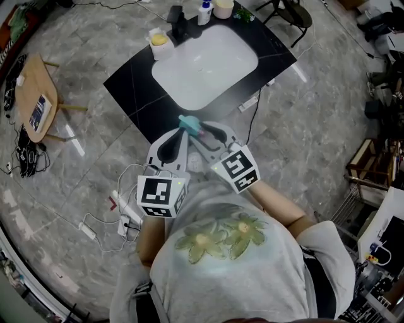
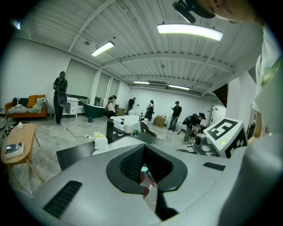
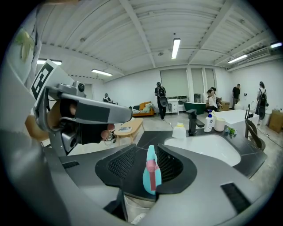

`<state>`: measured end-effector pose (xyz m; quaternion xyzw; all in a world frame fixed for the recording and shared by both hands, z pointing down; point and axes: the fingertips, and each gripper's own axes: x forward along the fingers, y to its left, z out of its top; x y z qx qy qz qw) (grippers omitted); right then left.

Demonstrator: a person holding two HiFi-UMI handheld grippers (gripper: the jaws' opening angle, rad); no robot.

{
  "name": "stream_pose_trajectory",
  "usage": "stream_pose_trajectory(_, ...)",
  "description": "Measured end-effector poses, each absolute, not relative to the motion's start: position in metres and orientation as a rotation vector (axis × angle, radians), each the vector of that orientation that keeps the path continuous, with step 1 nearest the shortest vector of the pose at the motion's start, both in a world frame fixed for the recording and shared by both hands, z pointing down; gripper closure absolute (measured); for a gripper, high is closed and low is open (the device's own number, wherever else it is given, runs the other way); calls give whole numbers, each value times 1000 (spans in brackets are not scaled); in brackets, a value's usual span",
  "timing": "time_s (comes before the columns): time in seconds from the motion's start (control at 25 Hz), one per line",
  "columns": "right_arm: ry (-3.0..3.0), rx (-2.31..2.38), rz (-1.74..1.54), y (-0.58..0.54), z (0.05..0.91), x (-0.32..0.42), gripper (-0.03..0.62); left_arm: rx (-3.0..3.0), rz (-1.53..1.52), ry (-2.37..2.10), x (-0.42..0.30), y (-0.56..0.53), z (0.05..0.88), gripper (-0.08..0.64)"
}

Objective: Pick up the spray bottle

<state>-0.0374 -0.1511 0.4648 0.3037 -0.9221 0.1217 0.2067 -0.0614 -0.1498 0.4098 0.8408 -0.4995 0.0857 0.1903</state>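
Note:
The spray bottle (image 1: 187,123) has a teal head, a pink trigger and a clear body. It sits between both grippers, over the near edge of the black counter (image 1: 129,88). My left gripper (image 1: 182,131) has its jaws drawn close. In the left gripper view the bottle (image 2: 148,183) fills the narrow slit between them, just below the tips (image 2: 143,152), so they look shut on it. My right gripper (image 1: 208,132) stands wide open. In the right gripper view the bottle head (image 3: 150,174) rises between its jaws (image 3: 147,148), well clear of the left pad and close to the right one.
A white sink (image 1: 249,47) is set in the counter, with a black faucet (image 1: 178,25), a soap bottle (image 1: 204,11) and a cup (image 1: 223,7) behind it. A wooden side table (image 1: 35,94) stands at the left. Cables and power strips (image 1: 120,214) lie on the floor.

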Motion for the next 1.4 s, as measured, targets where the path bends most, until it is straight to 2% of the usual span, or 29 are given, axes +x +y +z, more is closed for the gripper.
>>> stream_pose_trajectory(1.4, -2494, 829, 220, -163, 506, -46, 465, 2355, 291, -1379, -77, -156, 424, 552)
